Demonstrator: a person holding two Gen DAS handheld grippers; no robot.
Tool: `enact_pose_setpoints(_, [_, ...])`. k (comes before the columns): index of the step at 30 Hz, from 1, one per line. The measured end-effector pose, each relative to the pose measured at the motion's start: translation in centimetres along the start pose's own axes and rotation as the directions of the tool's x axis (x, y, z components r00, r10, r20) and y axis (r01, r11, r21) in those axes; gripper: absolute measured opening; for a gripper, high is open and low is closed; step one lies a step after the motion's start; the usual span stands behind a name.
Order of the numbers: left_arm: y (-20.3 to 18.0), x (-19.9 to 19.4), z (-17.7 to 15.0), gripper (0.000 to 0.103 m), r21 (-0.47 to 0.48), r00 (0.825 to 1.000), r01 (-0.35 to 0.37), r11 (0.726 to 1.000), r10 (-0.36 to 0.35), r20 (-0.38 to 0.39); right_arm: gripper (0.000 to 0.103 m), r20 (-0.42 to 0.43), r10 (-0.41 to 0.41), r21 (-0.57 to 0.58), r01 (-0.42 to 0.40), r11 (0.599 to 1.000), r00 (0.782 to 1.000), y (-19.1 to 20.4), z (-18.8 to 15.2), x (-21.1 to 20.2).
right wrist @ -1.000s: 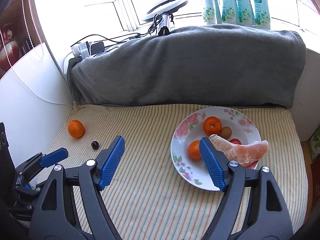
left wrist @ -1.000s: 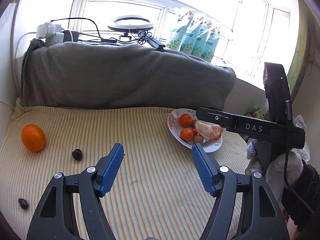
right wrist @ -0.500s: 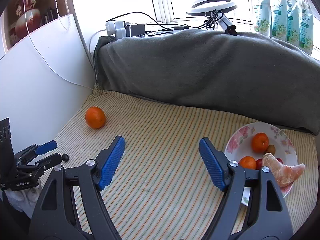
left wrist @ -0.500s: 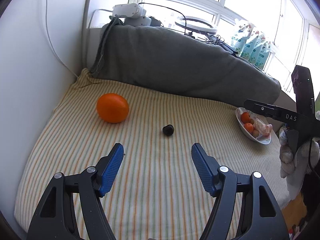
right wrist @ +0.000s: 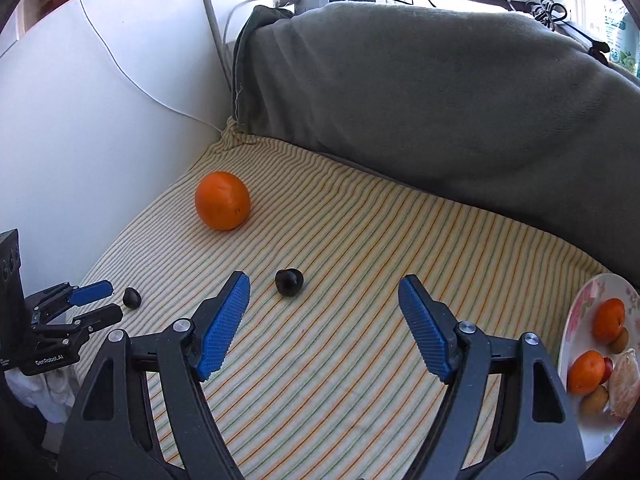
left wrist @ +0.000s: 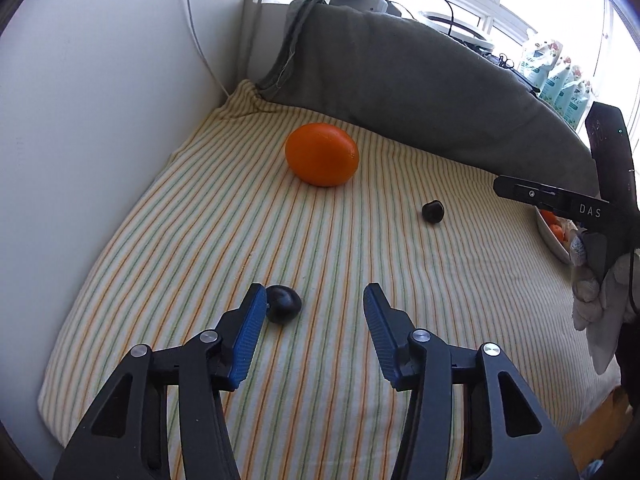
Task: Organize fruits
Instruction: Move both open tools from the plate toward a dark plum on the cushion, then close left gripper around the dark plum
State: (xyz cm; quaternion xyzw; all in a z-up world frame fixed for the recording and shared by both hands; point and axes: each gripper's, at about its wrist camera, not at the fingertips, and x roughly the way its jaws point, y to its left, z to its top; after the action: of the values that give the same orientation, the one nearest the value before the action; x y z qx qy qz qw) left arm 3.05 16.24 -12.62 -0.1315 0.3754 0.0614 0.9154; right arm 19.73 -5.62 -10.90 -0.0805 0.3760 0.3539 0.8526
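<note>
orange (left wrist: 322, 155), two dark fruits, perhaps plums (left wrist: 283, 303)

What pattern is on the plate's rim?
Pink flowers on the white plate, clearest in the right wrist view.

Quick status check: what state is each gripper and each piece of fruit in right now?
left gripper: open, empty, near dark fruit at its left finger.
right gripper: open, empty.
near dark fruit: loose on the striped cloth.
far dark fruit: loose on the cloth.
large orange: on the cloth, not yet plated.
plate: already holding small oranges and other fruit.
</note>
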Motion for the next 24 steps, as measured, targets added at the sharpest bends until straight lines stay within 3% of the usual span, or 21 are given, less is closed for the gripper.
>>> enact_pose_setpoints(10, [1.5,1.5,-0.5,0.044,-0.03,1.0,-0.012,0.999,0.011,-0.02,0.072,-0.065,0.022,-0.059,-0.026,0.998,0.998,1.8,-0.1,4.4])
enact_pose_setpoints(14, [1.6,1.8,-0.6,0.041,-0.034,1.0,-0.011,0.999,0.01,-0.026,0.06,-0.104,0.024,-0.082,-0.033,0.996,0.994,2.8,0.0,6.5])
enact_pose_setpoints(24, [1.8,2.5,-0.6,0.036,-0.039,0.999,-0.012,0.999,0.011,-0.036,0.05,-0.133,0.013,-0.071,-0.023,0.997,0.991,2.9,0.1,8.6])
